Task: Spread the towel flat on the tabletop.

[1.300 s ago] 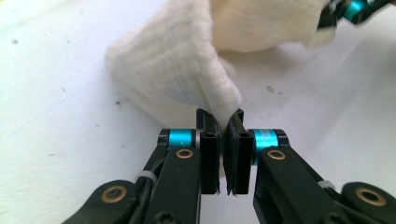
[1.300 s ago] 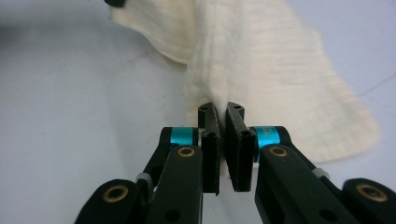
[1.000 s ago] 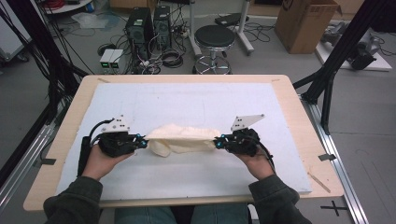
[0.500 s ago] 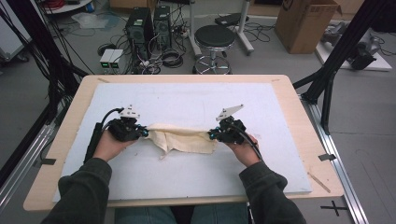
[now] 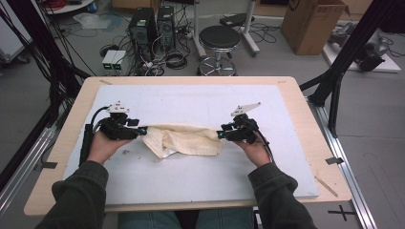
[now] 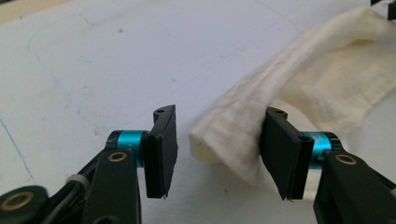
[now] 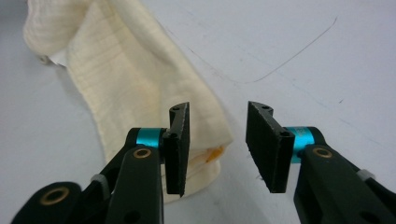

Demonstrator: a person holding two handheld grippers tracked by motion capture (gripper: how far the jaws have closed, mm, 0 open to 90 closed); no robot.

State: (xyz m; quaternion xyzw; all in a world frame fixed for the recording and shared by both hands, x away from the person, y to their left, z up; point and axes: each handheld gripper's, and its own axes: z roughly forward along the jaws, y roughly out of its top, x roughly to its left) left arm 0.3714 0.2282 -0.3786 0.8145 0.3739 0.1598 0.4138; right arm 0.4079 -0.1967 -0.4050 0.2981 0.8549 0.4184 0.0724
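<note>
**Both tools spread at the cloth's ends**

The left tool (image 5: pixel 142 130) had just been opening, jaws spread, the cloth's (image 5: pixel 184 140) end lying loose between them. The right tool (image 5: pixel 220 134) had likewise just opened, its jaws apart beside the other end. The cream cloth lay crumpled mid-frame on the white table (image 5: pixel 191 100).

A wooden bench (image 5: pixel 57 143) is shown, its top covered almost to the edges by a white sheet (image 5: pixel 191 102), so that a light wood border is left bare all round. A cream cloth (image 5: pixel 184 140), folded and rumpled into a long band, is laid directly on the sheet near the middle, running from left to right. Faint pencilled lines (image 7: pixel 289 56) are seen on the white surface beside the cloth.
</note>
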